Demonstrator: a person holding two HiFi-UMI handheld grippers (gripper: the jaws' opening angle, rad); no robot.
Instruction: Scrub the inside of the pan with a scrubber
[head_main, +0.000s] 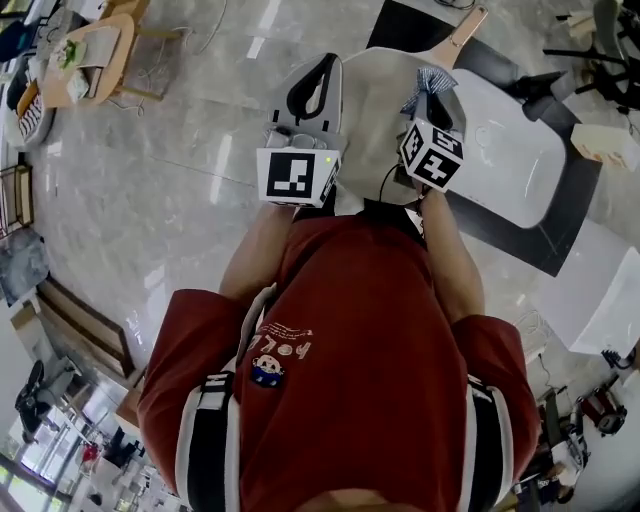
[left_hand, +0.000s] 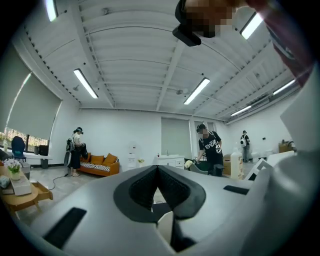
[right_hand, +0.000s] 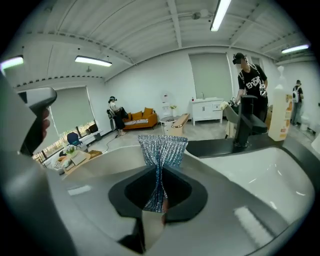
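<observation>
A pale round pan (head_main: 385, 100) with a wooden handle (head_main: 467, 25) lies on the dark counter just left of the sink. My right gripper (head_main: 432, 92) hangs over the pan's right side, shut on a glittery silver-blue scrubber (head_main: 429, 80). In the right gripper view the scrubber (right_hand: 161, 160) is pinched at its middle and fans out above the jaws, with the pan's handle (right_hand: 181, 120) beyond it. My left gripper (head_main: 322, 68) is over the pan's left edge. Its jaws meet at the tips in the left gripper view (left_hand: 157, 168), with nothing between them.
A white sink basin (head_main: 510, 150) sits right of the pan, with a black faucet (right_hand: 245, 125) and a soap bottle (right_hand: 281, 112) behind it. Other people stand around the room. A low wooden table (head_main: 90, 55) is at the far left.
</observation>
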